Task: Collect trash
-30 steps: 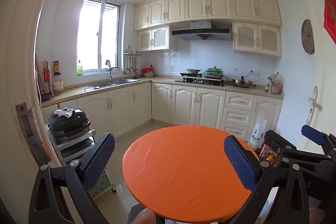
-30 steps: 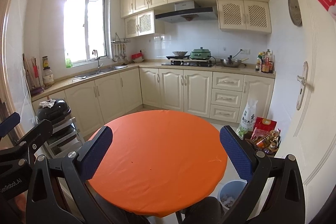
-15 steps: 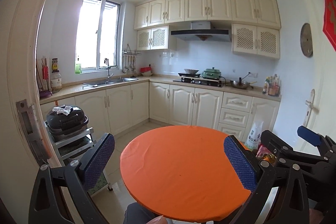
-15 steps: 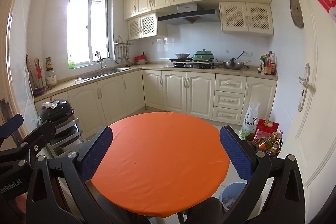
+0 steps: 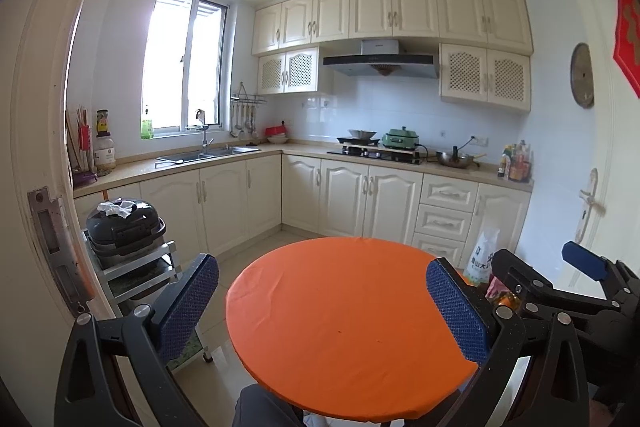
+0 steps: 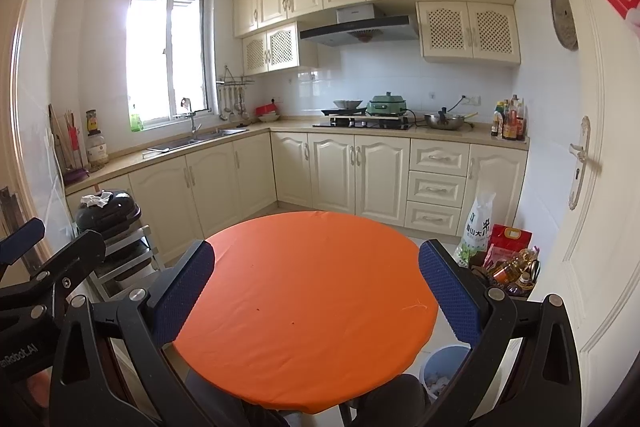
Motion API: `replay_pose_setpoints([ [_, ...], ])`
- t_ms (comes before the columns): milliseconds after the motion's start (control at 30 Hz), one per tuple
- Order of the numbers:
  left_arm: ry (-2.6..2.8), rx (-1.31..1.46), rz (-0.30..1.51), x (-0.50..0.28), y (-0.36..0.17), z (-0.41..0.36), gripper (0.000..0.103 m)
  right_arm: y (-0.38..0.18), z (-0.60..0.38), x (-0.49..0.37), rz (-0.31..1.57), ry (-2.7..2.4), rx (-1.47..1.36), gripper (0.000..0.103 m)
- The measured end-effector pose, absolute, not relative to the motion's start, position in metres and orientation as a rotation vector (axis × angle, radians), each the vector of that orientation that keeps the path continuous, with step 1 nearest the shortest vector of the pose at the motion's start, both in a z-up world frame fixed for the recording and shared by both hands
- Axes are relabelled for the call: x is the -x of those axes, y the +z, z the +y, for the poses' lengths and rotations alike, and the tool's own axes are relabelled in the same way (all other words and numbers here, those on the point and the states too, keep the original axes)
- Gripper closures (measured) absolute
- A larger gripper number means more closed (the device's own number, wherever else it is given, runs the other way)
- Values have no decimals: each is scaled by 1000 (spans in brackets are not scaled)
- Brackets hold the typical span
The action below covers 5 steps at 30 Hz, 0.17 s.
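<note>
A round table under an orange cloth point(image 5: 344, 303) point(image 6: 304, 299) fills the middle of both views; only a few tiny specks lie on it. My left gripper point(image 5: 320, 307) hangs above the table's near side, open, with nothing between its blue pads. My right gripper point(image 6: 316, 291) is held the same way, open and empty, and shows at the right edge of the left wrist view point(image 5: 560, 291). A blue trash bin point(image 6: 444, 367) with crumpled white scraps inside stands on the floor under the table's right edge.
Cream kitchen cabinets point(image 6: 360, 171) and a counter run along the back and left. A black appliance point(image 5: 124, 231) with a white rag on it sits on a metal rack at the left. Bags and oil bottles point(image 6: 504, 255) crowd the floor by the white door point(image 6: 580, 163) at the right.
Both views have tilted slightly upward and pulled back, so the table sits lower in frame. Both grippers stay open and empty.
</note>
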State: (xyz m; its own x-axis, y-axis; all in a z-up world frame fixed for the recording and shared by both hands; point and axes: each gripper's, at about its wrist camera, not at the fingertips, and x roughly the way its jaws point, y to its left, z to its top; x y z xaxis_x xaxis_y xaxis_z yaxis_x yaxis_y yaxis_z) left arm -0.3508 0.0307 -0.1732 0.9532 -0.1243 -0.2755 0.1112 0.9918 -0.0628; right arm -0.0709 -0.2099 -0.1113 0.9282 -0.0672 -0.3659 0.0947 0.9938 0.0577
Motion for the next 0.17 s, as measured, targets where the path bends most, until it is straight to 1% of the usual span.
replay_pose_setpoints([
  [167,-124,45,284,345,-171,32,1,-115,-212,70,376,-84,-82,0],
])
